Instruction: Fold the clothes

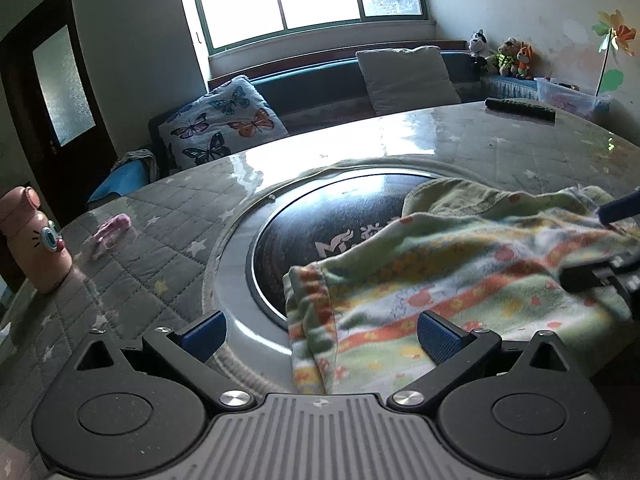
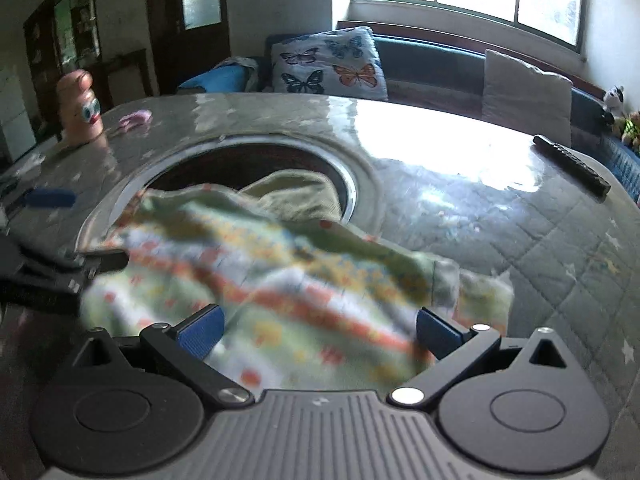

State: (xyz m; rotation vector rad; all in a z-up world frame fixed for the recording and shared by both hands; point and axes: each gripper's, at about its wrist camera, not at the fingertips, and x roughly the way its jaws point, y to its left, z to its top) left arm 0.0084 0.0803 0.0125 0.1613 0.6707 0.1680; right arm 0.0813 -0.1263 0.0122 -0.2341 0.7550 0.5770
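Striped fleece garment lay rumpled on the counter; both grippers' jaws gaped, so a careless pinch might bunch layers.

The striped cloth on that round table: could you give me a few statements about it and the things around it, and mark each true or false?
1. The striped cloth lies partly over the dark round plate in the table's middle. True.
2. The left gripper has its jaws shut on the cloth. False: the jaws stand wide open, with the cloth's edge between them.
3. A pink bottle stands on the table. True.
4. The black remote lies on top of the cloth. False: it lies apart, near the table's far edge.
5. The right gripper has its jaws open. True.
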